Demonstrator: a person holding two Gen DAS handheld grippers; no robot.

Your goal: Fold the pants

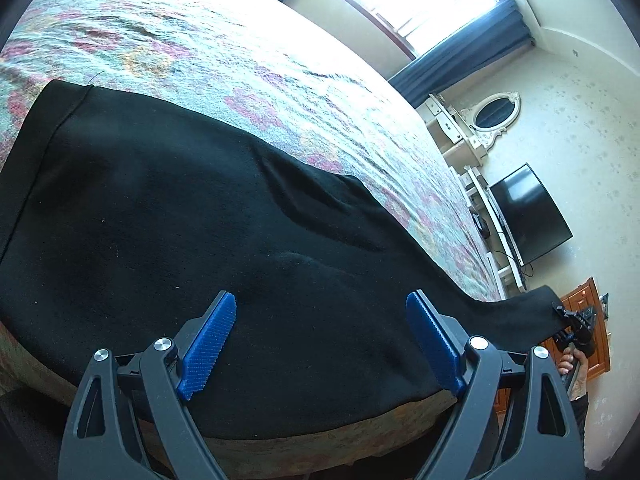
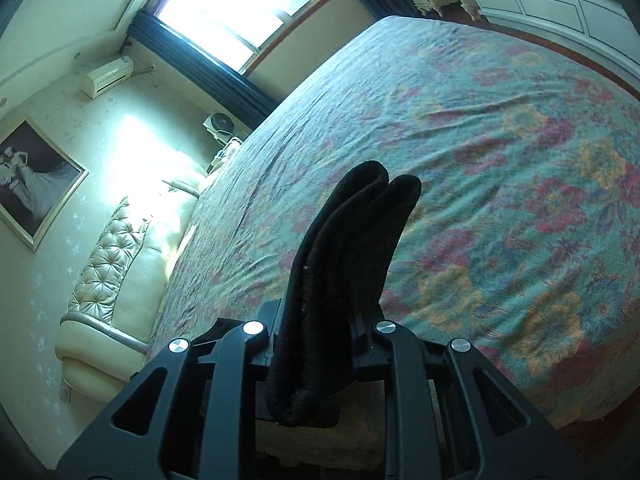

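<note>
Black pants (image 1: 168, 224) lie spread on the floral bedspread (image 1: 224, 52), reaching the near edge of the bed. My left gripper (image 1: 320, 312) is open, its blue pads (image 1: 208, 344) just above the pants near the bed's edge, holding nothing. The pants' leg end stretches off to the right, where my right gripper (image 1: 568, 316) holds it in the air beyond the bed's corner. In the right wrist view my right gripper (image 2: 320, 320) is shut on the bunched black leg ends (image 2: 344, 264), which stick up past the fingers and hide the pads.
The bed (image 2: 480, 128) fills most of both views. A cream tufted headboard (image 2: 120, 272) is on its left in the right wrist view. A TV (image 1: 528, 216), white shelving and an oval mirror (image 1: 494, 114) stand against the wall. A window with blue curtains (image 1: 460, 60) is behind.
</note>
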